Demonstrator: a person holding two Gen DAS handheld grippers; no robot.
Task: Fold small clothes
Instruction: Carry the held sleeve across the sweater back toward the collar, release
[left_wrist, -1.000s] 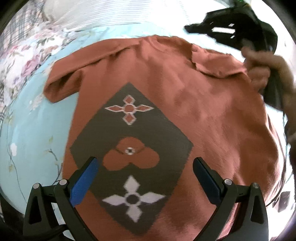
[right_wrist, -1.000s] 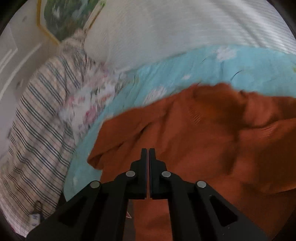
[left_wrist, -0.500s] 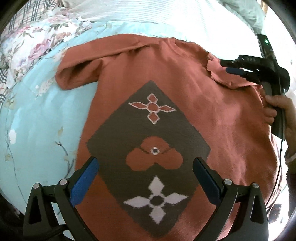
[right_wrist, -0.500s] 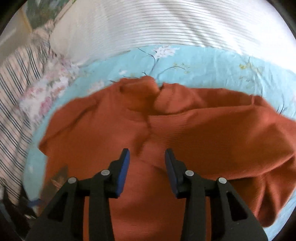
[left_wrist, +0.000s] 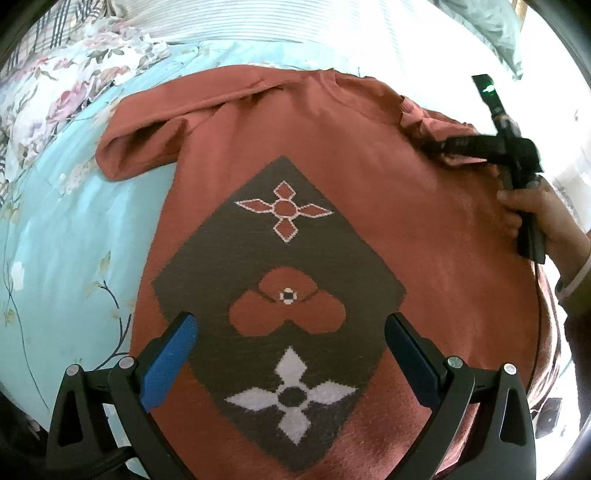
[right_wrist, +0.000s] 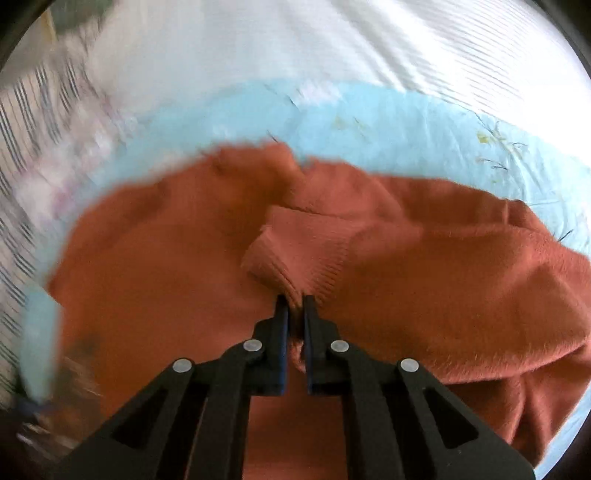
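Note:
A rust-orange knitted sweater (left_wrist: 369, 184) with a dark diamond and flower motifs lies flat, front up, on the bed. Its left sleeve (left_wrist: 147, 147) is bent inward at the shoulder. My left gripper (left_wrist: 291, 325) hangs open above the lower part of the diamond, with nothing between its blue pads. At the sweater's right shoulder, my right gripper (left_wrist: 443, 144) is held by a person's hand (left_wrist: 535, 210). In the right wrist view its jaws (right_wrist: 295, 301) are closing, and the ribbed cuff (right_wrist: 295, 254) of the right sleeve is pinched between the pads.
A light blue floral sheet (left_wrist: 55, 240) lies under the sweater. Behind it are a white striped pillow (left_wrist: 258, 22) and a pink floral blanket (left_wrist: 55, 92) at the far left. The bed ends near the right edge of the left wrist view.
My right gripper came down to the right sleeve, opened, then closed on its cuff. The left gripper stayed open over the sweater's front.

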